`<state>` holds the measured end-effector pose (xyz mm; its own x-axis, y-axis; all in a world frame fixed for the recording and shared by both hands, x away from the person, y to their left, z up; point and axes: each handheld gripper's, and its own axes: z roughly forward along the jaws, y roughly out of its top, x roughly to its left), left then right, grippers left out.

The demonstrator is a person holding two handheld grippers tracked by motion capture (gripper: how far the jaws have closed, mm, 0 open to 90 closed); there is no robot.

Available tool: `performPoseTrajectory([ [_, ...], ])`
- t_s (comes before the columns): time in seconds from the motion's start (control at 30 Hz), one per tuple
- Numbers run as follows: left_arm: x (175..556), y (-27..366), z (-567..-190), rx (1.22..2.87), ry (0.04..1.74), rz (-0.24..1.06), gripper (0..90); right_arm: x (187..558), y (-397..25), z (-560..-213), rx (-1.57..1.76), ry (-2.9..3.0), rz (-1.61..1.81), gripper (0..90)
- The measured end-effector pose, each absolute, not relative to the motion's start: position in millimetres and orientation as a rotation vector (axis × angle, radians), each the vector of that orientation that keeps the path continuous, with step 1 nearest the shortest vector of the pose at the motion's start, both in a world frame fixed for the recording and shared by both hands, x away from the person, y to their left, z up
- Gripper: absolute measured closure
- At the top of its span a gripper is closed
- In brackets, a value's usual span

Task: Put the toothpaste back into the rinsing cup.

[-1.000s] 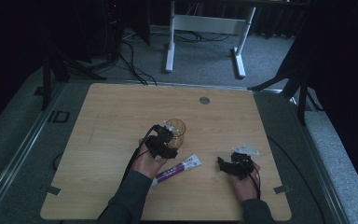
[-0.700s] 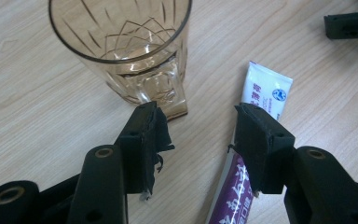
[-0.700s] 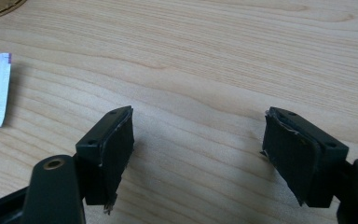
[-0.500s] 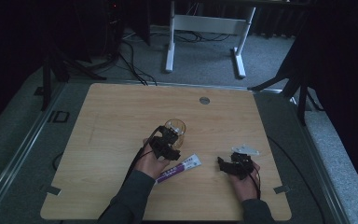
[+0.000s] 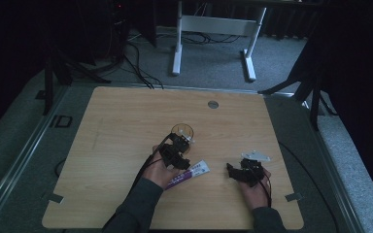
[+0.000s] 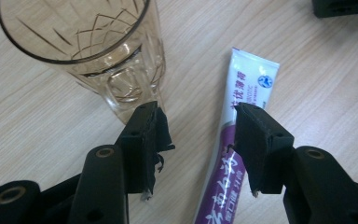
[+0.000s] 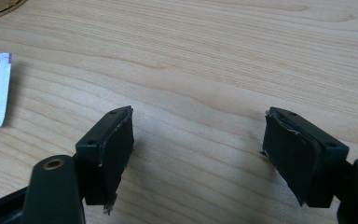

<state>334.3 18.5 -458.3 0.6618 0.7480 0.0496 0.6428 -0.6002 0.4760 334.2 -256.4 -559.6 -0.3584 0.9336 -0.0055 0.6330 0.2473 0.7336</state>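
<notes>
Both tongs stand open: our left gripper (image 6: pixel 198 135) hovers between the glass (image 6: pixel 91 51) and the sachet (image 6: pixel 235 154), which lies just beside the glass; our right gripper (image 7: pixel 198 154) waits empty, well apart from the glass. We judge the reach under way; next we must choose and close.

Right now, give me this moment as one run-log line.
left gripper: open, above table between glass and sachet | right gripper: open, over bare table | sachet: flat, ungrasped
</notes>
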Motion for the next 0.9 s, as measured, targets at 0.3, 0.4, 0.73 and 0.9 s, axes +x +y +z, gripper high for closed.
performPoseTrajectory([
  [0.3, 329.3, 11.0, -457.6, 2.491, 1.045, 0.326, 51.0, 334.2, -256.3, -559.6, 1.427, 2.081, 0.904, 24.4],
  [0.4, 328.0, 9.0, -457.9, 2.499, 1.037, 0.321, 51.0, 334.2, -256.3, -559.7, 1.426, 2.081, 0.904, 24.4],
  [0.73, 324.4, 1.7, -460.7, 2.535, 1.008, 0.308, 51.2, 334.2, -256.3, -559.7, 1.428, 2.080, 0.905, 24.4],
  [0.9, 322.9, -1.8, -463.3, 2.556, 0.995, 0.301, 51.7, 334.1, -256.2, -559.7, 1.429, 2.080, 0.905, 24.4],
])
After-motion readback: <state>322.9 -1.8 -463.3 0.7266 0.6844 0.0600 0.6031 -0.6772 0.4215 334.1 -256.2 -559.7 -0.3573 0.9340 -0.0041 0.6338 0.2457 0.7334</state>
